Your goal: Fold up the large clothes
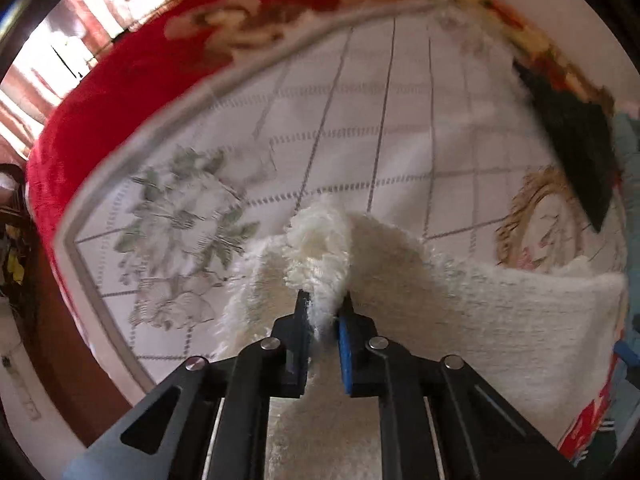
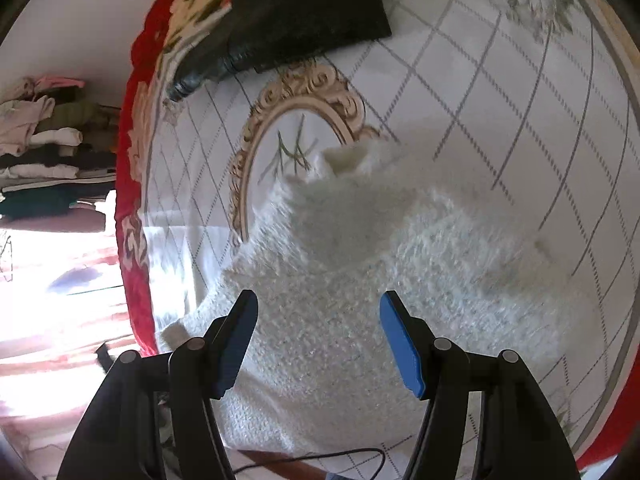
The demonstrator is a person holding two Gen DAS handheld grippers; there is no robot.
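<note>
The white fluffy garment [image 1: 460,304] lies spread on a bed, over a white sheet [image 1: 360,120] printed with a grey grid, grey-green flowers and an ornate tan oval frame [image 2: 304,92]. In the left wrist view a ridge of its shaggy edge is bunched up and pinched between the two fingers of the left tool [image 1: 323,312], whose jaws are closed tight on the fabric; tufts of pile stand up above the fingertips and the cloth falls away to both sides and beneath the tool. In the right wrist view the same garment [image 2: 360,280] fills the lower middle of the picture, with a raised peak at its far end lying over the lower edge of the oval frame. The right tool [image 2: 318,304] hangs above the garment with its blue-padded fingers wide apart, and nothing is pinched between them. Beyond the garment a black folded cloth [image 2: 304,12] lies at the far edge of the sheet, partly on a red blanket with cream flowers [image 1: 120,92] that borders the sheet. At the left of the right wrist view, piles of folded clothes [image 2: 44,148] are stacked off the bed.
</note>
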